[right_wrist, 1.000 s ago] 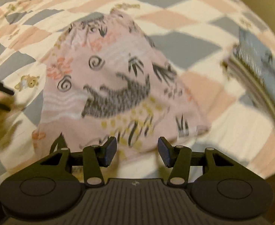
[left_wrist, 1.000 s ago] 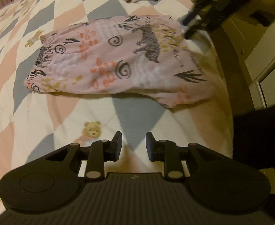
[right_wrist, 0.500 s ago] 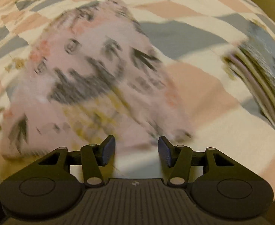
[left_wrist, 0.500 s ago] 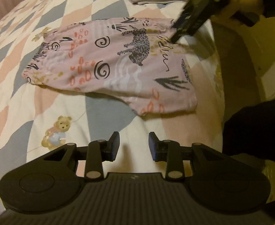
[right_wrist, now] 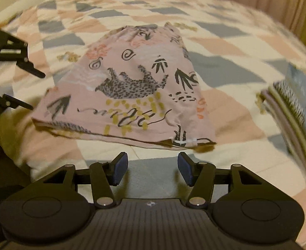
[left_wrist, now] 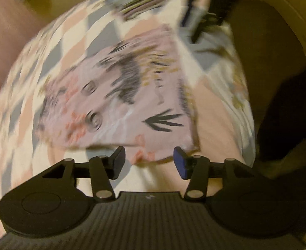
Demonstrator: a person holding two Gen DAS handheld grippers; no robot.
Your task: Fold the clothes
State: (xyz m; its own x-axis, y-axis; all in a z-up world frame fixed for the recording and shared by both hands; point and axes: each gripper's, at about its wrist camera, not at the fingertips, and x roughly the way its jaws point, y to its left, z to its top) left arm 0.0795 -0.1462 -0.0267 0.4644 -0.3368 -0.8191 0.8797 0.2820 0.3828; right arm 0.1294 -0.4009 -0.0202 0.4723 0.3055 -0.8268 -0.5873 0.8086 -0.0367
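The pink printed garment (right_wrist: 132, 89) is laid folded and flat on the checked quilt (right_wrist: 225, 70) of the bed, with its near folded edge just in front of the right tongs (right_wrist: 150, 170). To its right, a stack of folded clothes (right_wrist: 294, 112) is seen, apart from it. The left tongs (left_wrist: 149, 163) are held just over the near corner of the garment, and a dark sleeve (left_wrist: 286, 112) is seen at the right of that view. Both tongs are held with the jaws apart and nothing is gripped. Nothing is placed between the tongs and the garment. Compared with half a second ago, the jaws of both tongs are wider, the left tongs are brought much nearer to the garment, and the left view is now blurred.
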